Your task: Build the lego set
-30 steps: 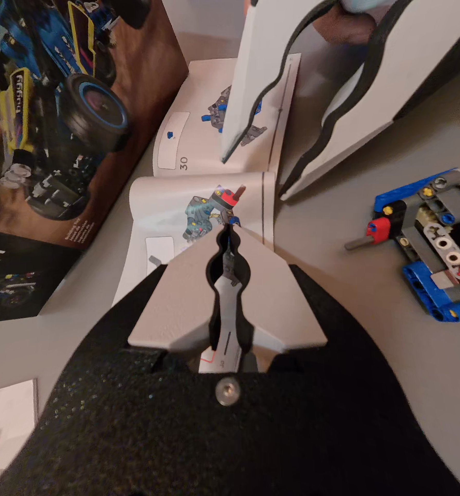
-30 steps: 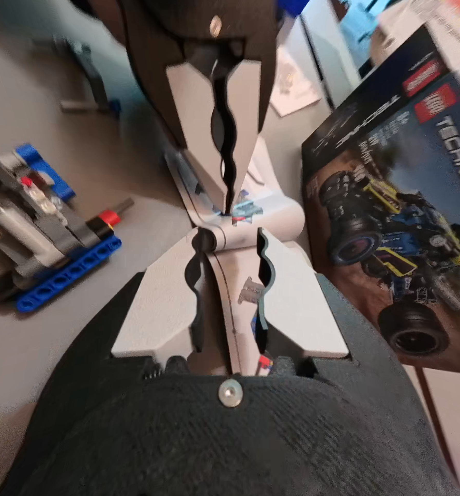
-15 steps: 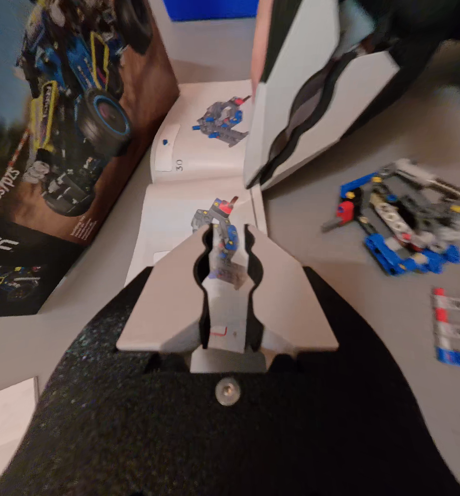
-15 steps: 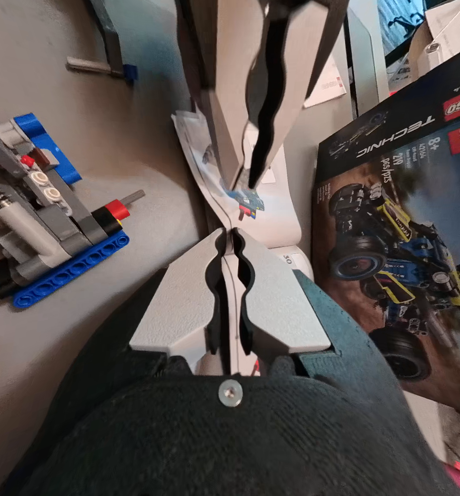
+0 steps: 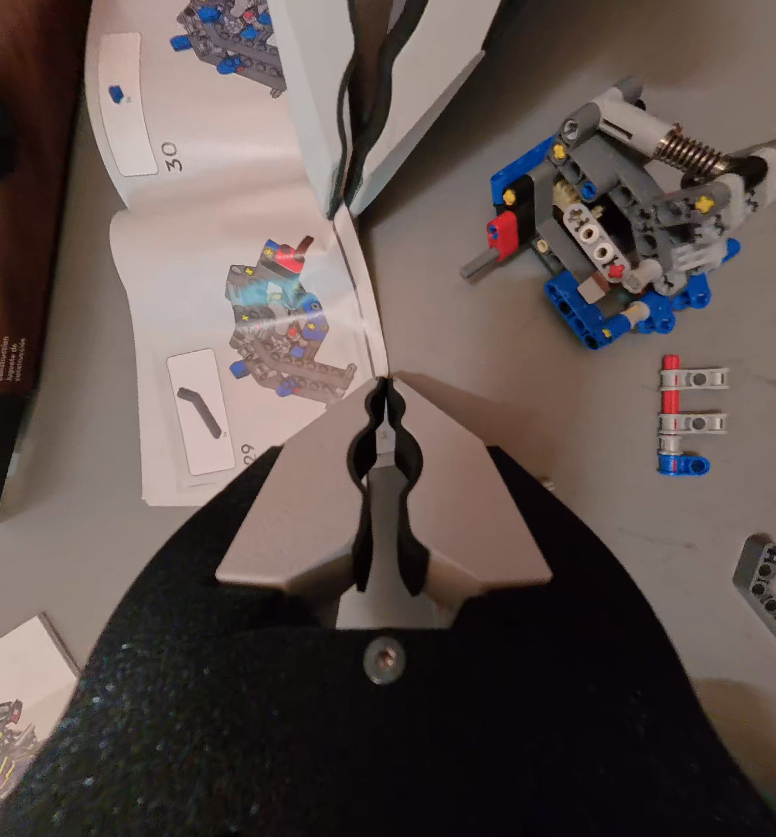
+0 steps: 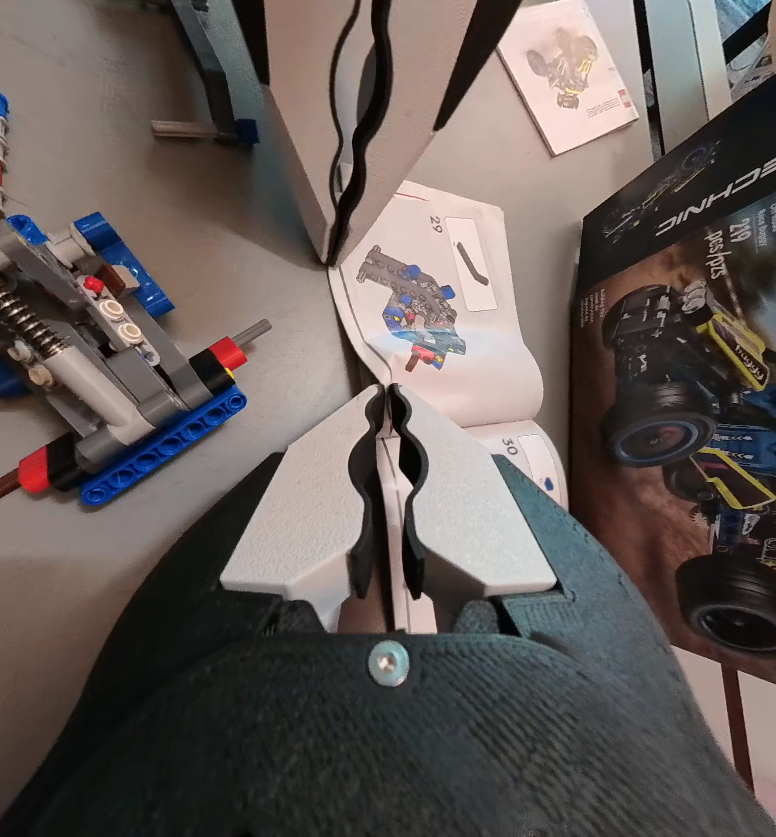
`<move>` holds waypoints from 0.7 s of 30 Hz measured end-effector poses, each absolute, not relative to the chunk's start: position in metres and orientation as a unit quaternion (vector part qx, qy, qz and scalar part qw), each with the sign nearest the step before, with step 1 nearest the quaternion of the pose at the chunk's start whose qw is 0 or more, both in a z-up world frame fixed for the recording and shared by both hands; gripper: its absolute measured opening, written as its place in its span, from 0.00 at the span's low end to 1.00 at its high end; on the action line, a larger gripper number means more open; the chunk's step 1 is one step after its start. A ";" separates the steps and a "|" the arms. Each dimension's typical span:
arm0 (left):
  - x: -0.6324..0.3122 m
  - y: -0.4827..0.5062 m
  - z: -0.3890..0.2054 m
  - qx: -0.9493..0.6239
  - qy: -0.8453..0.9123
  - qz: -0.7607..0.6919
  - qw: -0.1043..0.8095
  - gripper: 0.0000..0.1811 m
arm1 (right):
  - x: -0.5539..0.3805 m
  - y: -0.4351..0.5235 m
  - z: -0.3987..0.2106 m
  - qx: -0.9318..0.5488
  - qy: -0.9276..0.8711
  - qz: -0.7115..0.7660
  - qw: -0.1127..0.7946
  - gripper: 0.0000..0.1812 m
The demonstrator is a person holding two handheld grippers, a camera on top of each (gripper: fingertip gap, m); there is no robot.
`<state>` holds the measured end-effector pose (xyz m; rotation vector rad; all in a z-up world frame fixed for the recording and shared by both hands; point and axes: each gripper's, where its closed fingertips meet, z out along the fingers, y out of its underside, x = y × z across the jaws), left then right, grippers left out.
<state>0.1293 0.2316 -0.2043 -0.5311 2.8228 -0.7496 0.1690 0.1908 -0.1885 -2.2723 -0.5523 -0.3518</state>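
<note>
The left gripper points down toward 12 o'clock, its tips pinched together on the near edge of the open instruction booklet lying on the grey table. The right gripper faces it from the opposite side, tips likewise clamped on the booklet's far edge by the spine, and shows in the left wrist view at 12 o'clock. The part-built lego model, blue and grey with a metal spring, sits at 2 o'clock of the left gripper, apart from the booklet. A red axle with grey connectors lies at 3 o'clock, a grey beam lower right. The set's box lies beside the booklet; its contents cannot be seen.
</note>
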 end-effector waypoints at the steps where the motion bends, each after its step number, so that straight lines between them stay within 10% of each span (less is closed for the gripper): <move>1: 0.130 0.232 -0.203 -0.179 0.946 -0.255 0.084 0.00 | 0.169 0.191 -0.189 -0.889 -0.220 -0.139 0.377 0.00; 13: 0.156 0.218 -0.150 -0.167 0.915 -0.326 0.172 0.00 | 0.159 0.198 -0.160 -0.875 -0.204 -0.124 0.422 0.25; 21: 0.189 0.208 -0.105 -0.147 0.862 -0.351 0.334 0.02 | 0.190 0.209 -0.148 -0.866 -0.117 -0.211 0.438 0.00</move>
